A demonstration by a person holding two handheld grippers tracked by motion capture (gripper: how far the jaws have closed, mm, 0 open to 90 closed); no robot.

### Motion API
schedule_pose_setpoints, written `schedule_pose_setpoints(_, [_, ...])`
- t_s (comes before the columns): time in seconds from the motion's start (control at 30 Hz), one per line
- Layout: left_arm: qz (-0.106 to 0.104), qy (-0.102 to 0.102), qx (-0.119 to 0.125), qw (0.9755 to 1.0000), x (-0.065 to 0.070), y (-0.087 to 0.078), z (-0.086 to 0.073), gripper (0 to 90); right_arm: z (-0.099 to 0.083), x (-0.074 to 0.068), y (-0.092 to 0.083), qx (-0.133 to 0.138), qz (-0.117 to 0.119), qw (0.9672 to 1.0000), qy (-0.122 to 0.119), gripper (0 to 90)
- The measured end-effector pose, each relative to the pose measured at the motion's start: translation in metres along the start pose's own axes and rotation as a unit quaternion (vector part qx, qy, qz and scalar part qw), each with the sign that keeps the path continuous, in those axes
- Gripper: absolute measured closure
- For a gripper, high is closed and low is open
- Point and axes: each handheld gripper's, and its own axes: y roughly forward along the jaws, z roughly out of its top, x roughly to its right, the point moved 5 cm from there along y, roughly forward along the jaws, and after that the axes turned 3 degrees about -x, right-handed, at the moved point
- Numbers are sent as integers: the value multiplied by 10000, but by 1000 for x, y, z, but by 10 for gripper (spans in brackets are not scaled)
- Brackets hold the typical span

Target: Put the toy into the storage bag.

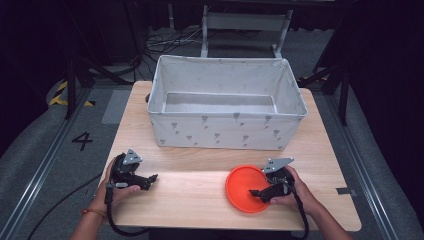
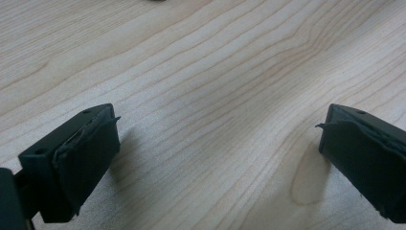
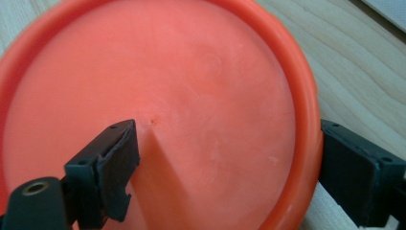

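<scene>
From above, a wooden desk (image 1: 200, 192) carries a large pale fabric bin (image 1: 227, 102) with a small grey print at its far side, standing open and nothing visible inside. Near the right front of the desk lies an orange plate (image 1: 242, 187), flat on the wood. The right tool (image 1: 257, 192), held in the person's right hand (image 1: 295, 192), reaches over the plate's right rim from the near right. The left tool (image 1: 150, 179) sits at the near left of the desk in the left hand (image 1: 117, 192), pointing right, well apart from the plate. A cable trails from each tool toward the near edge.

Along the left tool (image 2: 218, 139), its two black jaws stand wide apart just over bare wood grain, with nothing between them.

Along the right tool (image 3: 230, 158), the jaws are apart and straddle the rim of the plate (image 3: 158, 96): one jaw sits over the plate's inner face, the other outside the rim over the desk (image 3: 364, 76). A gap shows between the inner jaw and the rim, so the tool is not clamped on it. A corner of the bin (image 3: 390, 9) shows at the top right.
</scene>
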Motion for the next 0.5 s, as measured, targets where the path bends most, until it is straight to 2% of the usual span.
schedule_pose_setpoints(0.13, [-11, -24, -10, 10000, 0, 0, 0, 5, 1, 1, -2, 1, -45, 10000, 70, 228])
schedule_pose_setpoints(0.17, [-11, -24, -10, 10000, 0, 0, 0, 5, 1, 1, -2, 1, -45, 10000, 70, 228])
schedule_pose_setpoints(0.27, [-5, -28, -9, 10000, 0, 0, 0, 5, 2, 6, -5, 35, -56, 9998, 188, 363])
schedule_pose_setpoints(0.3, [-5, -28, -9, 10000, 0, 0, 0, 5, 2, 6, -5, 35, -56, 9998, 188, 363])
schedule_pose_setpoints(0.33, [-5, -27, -10, 10000, 0, 0, 0, 5, 2, 9, -6, 53, -29, 9996, 286, 446])
schedule_pose_setpoints(0.4, [-11, -23, -10, 10000, 0, 0, 0, 5, 2, 13, -8, 57, 72, 9991, 407, 524])
schedule_pose_setpoints(0.5, [-5, -27, -9, 10000, 0, 0, 0, 5, 4, 17, -8, 32, 238, 9987, 453, 571])
